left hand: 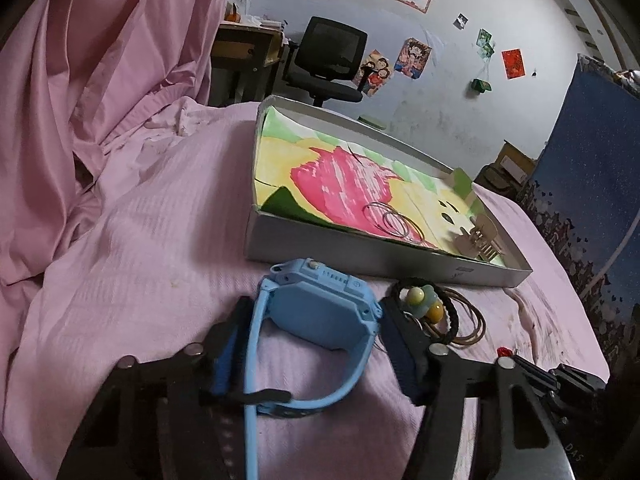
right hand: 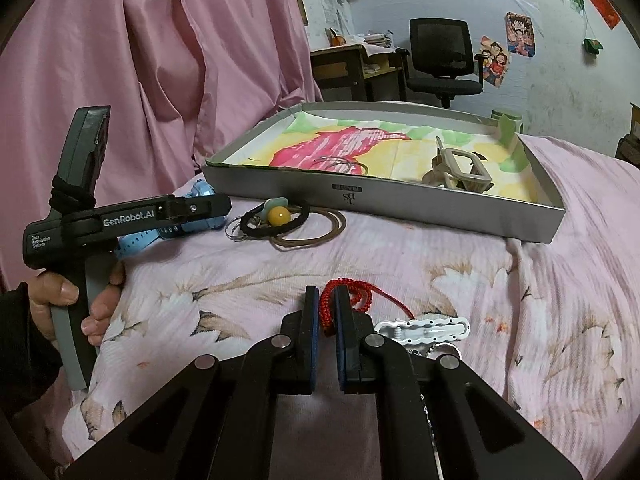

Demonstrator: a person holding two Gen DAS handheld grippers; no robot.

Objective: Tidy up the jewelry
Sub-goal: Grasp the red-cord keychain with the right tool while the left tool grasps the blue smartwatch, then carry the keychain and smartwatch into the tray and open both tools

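Blue watch on the pink bedspread between the wide-open jaws of the left gripper, right gripper jaws nearly closed around a red cord, box just beyond.

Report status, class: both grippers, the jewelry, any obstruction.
Left gripper open around blue watch. Right gripper shut on red cord. Tray ahead; hair ties lie between.
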